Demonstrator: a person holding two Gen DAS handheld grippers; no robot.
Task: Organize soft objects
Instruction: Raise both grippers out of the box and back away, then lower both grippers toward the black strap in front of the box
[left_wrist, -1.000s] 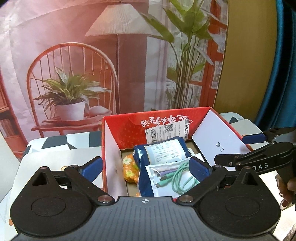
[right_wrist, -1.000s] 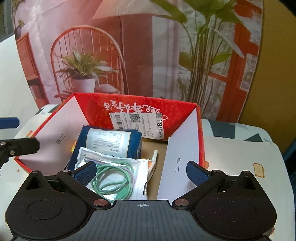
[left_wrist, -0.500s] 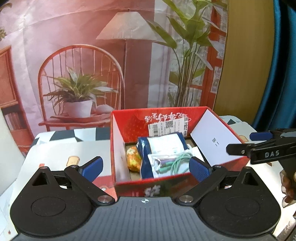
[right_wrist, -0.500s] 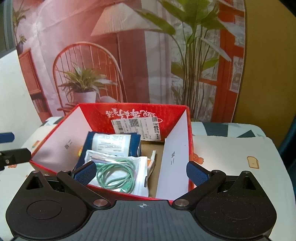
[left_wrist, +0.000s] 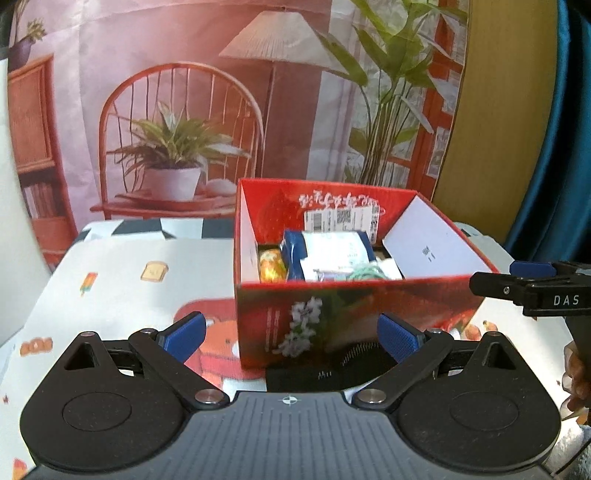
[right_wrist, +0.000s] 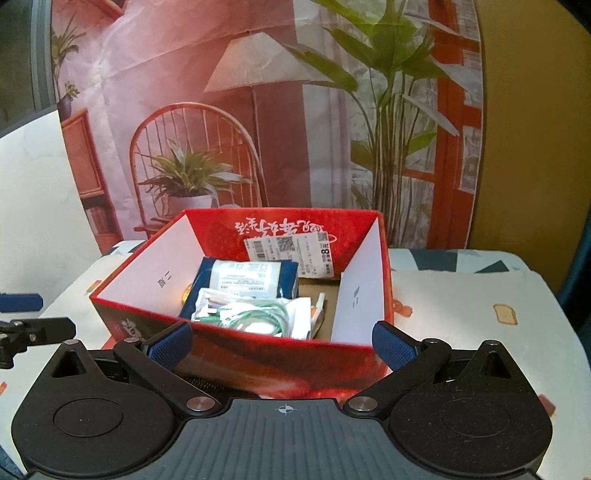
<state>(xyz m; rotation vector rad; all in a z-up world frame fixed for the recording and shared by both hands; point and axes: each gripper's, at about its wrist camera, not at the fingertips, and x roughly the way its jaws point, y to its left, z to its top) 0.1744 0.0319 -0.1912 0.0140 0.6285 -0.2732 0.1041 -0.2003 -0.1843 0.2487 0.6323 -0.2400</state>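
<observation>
The red box (right_wrist: 258, 354) stands on the patterned surface (left_wrist: 122, 273), holding the soft goods: a blue packet (right_wrist: 247, 280) towards the far side, and a clear bag with a coiled green cable (right_wrist: 255, 314) lying on it nearer the front. Both look light, limp and a little slippery, so a pinch on a bag edge or corner probably suits better than the middle. The left claw (left_wrist: 291, 326) and right claw (right_wrist: 280, 341) hover spread wide and empty before the box's near wall.
</observation>
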